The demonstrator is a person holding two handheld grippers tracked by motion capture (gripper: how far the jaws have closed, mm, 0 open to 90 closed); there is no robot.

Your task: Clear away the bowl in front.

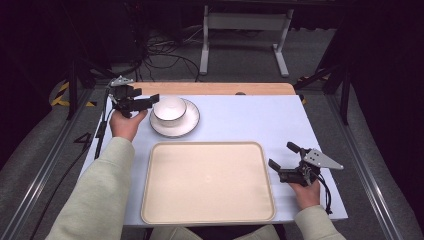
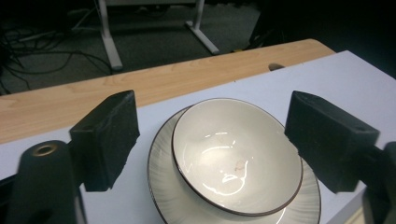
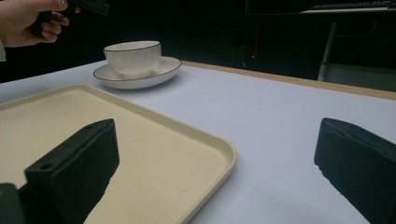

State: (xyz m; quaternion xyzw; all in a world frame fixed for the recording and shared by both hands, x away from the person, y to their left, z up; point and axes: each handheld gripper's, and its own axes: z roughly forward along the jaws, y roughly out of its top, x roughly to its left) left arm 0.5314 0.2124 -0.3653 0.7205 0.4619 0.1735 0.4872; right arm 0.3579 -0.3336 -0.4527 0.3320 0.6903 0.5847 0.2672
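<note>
In the high view, the left gripper (image 1: 150, 101) sits at the upper left of the frame, its 2 black jaws apart and reaching toward the glossy cream ceramic bowl with a thin dark rim (image 1: 169, 109). The bowl stands upright on a round cream saucer with the same dark edge (image 1: 191, 123), left of centre on the pale lilac-white table (image 1: 250, 120).

In the left gripper view the bowl (image 2: 236, 154) lies low in the middle of the frame, between the jaws, with a gap on each side and neither pad pressing on it; the saucer (image 2: 163, 186) shows beneath it.

A large rectangular beige plastic tray (image 1: 207, 182) lies below the saucer, close to it but apart. At the lower right, the right gripper (image 1: 285, 156) rests just beside the tray's right edge, jaws wide apart with nothing between them.
</note>
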